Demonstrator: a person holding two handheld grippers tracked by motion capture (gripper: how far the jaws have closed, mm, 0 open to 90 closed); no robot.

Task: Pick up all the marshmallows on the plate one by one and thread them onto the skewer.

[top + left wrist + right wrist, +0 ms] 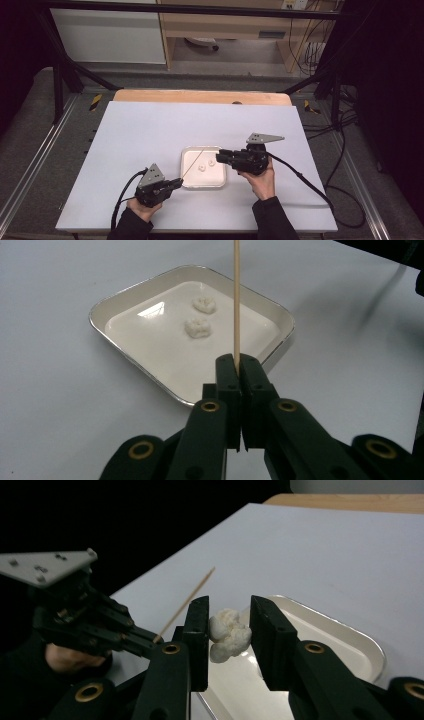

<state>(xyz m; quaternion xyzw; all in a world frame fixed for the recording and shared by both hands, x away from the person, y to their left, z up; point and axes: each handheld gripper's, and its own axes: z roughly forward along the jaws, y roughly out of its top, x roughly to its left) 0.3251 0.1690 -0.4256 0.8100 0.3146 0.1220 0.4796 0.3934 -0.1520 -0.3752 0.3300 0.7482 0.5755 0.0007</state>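
Both forearms come in from below. The left gripper (176,183) has its fingers (226,385) pressed together; the right gripper (220,157) hangs raised, fingers (197,630) partly apart.

- The shallow square tray (125,345) has a shiny metal rim and a glossy white inside that mirrors light.
- The thin pale wooden skewer (236,300) looks smooth and matt.
- The white lumpy popcorn pieces (198,327) look rough and dull.
- The white table cover (150,130) is matt; bare wood shows at its 12 o'clock edge.
- The black gripper jaws look like matt plastic with brass-coloured rivets.
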